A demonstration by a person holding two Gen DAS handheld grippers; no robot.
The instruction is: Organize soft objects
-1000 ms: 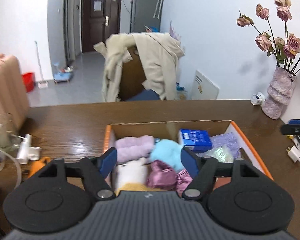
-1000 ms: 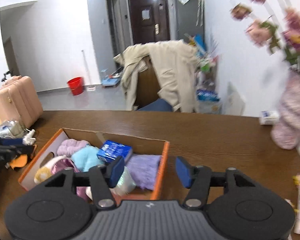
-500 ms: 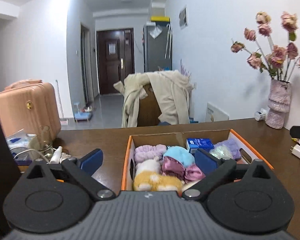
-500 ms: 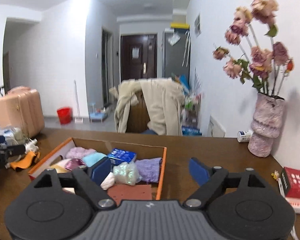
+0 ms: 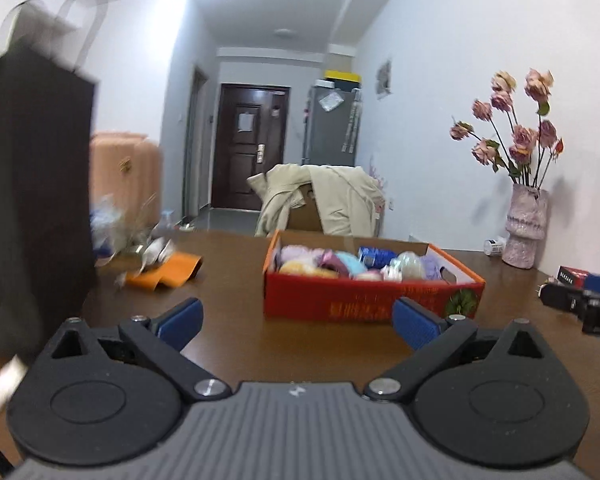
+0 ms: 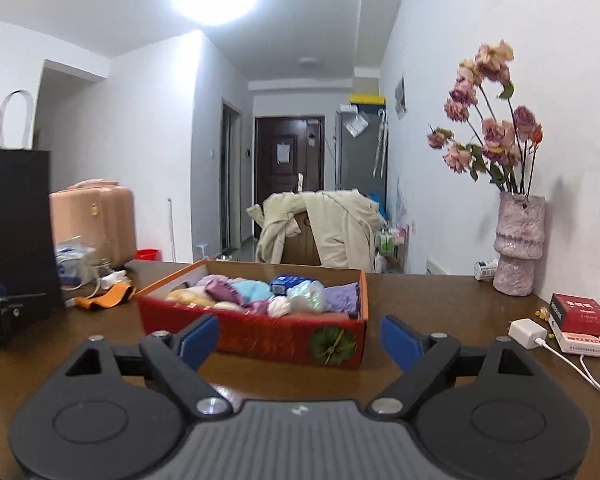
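Left wrist: my left gripper (image 5: 296, 322) has its jaws spread wide, just been opening, nothing between them. It sits low over the table (image 5: 236, 276), well short of the box (image 5: 370, 300). Box is at 1 o'clock from the gripper, soft items (image 5: 340, 264) piled inside to about rim height. Black bag (image 5: 32, 200) stands close at 9 o'clock, orange pouch (image 5: 168, 276) at 11, vase (image 5: 526, 228) far at 2. Frame is blurred on the left side, so I can't read the clutter behind the pouch.

Right wrist: right gripper (image 6: 298, 340) also wide open, jaws just been opening, empty. Box (image 6: 260, 332) is dead ahead at 12, near but not touching the fingers. Soft items (image 6: 260, 294) fill it; blue pack (image 6: 290, 282) lies on top near the back wall. Charger (image 6: 526, 330) and its cable at 3 o'clock, red carton (image 6: 578, 314) beyond it.

My read: everything soft looks boxed, so this is likely the back-off or a re-approach. If I go in again:
- come in over the near wall, not into it; cardboard will slide
- pinch one item by its bulk, close slowly, since plush compresses
- keep the right hand clear of the cable, the left clear of the bag
- one hand in the box at a time
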